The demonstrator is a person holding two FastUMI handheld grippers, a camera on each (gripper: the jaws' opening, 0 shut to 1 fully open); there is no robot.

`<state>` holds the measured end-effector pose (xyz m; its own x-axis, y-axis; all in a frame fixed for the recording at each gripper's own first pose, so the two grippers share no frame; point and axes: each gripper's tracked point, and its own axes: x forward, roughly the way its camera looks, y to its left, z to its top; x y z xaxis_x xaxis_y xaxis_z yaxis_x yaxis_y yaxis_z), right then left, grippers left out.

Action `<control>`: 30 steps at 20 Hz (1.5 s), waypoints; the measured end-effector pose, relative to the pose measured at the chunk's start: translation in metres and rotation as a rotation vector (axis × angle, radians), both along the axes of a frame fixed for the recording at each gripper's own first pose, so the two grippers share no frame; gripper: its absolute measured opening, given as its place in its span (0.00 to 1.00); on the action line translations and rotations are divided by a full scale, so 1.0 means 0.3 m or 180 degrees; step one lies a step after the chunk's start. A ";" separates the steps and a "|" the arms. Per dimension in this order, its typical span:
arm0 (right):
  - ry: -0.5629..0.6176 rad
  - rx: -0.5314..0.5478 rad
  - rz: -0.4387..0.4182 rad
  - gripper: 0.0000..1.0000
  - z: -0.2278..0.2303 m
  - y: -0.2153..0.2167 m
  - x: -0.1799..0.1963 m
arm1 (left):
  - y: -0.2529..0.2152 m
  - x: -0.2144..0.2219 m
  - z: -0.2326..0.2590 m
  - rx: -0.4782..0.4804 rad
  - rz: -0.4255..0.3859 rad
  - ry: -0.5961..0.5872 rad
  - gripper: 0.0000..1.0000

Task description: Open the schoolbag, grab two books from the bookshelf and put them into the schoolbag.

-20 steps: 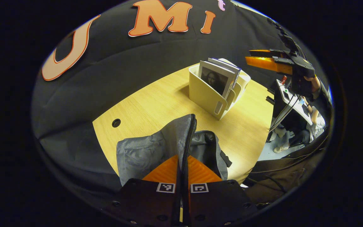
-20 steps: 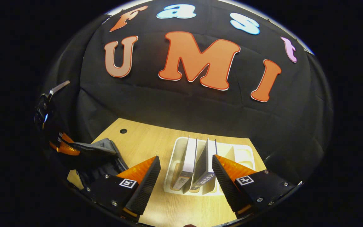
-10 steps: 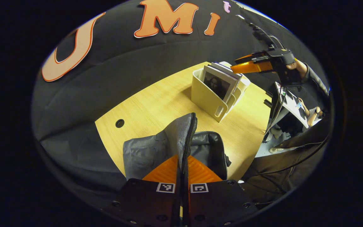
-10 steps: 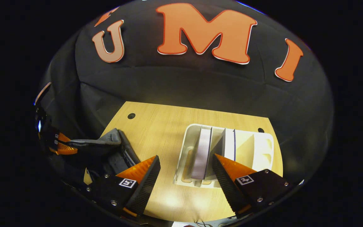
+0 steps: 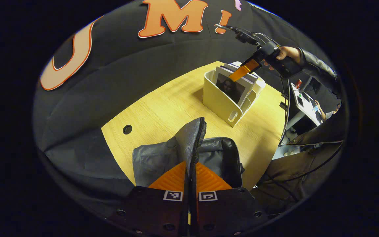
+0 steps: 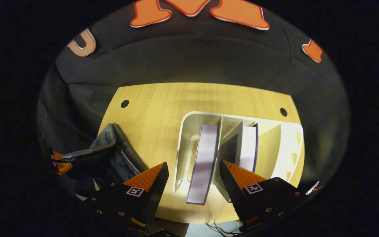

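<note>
Now your right tool has tipped from facing the booth wall to looking almost straight down, and it has come in over the white bookshelf; a second ago it hung well off to the side, level. Its fingers are spread apart and empty, straddling the left book, the one with pale page edges, which stands upright in the left slot. The second book stands in the next slot to the right, leaning a little.

Your left tool has stayed put: fingers pressed together on the zip edge of the grey schoolbag, holding the flap up so the mouth gapes on the near part of the wooden worktop. From that side you can see the right tool poised just above the tops of the books, not yet touching them as far as the pictures show.

So the bag step looks done and the first pick is set up. Come down squarely so both fingers clear the shelf divider.
</note>
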<state>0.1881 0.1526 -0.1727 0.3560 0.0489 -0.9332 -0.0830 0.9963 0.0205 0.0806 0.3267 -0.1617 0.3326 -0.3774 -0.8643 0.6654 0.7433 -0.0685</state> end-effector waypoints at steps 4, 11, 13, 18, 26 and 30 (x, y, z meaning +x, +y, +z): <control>0.0186 -0.0100 0.0000 0.80 -0.069 -0.011 0.039 | -0.008 0.005 -0.010 0.0025 0.0022 0.0031 0.04; 0.0605 -0.0193 -0.0249 0.39 -0.127 -0.005 0.018 | 0.017 0.006 -0.027 0.0000 0.0159 0.0047 0.04; 0.0640 -0.0251 -0.0355 0.37 -0.117 -0.011 0.005 | 0.014 0.001 -0.039 -0.0036 0.0133 0.0072 0.04; 0.0557 -0.0351 -0.0525 0.33 -0.046 -0.045 -0.049 | 0.016 -0.013 -0.040 -0.0100 0.0073 0.0053 0.04; 0.0252 -0.0167 -0.0788 0.33 0.097 -0.037 -0.269 | 0.008 -0.027 -0.058 -0.0121 -0.0113 -0.0002 0.04; 0.0191 -0.0017 -0.0931 0.33 0.106 -0.003 -0.430 | -0.001 -0.026 -0.077 -0.0107 -0.0235 -0.0036 0.04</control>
<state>0.0590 0.1519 -0.1408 0.2985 -0.0527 -0.9529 0.2089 0.9779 0.0113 0.0727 0.3264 -0.1848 0.3126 -0.4300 -0.8470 0.7191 0.6897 -0.0848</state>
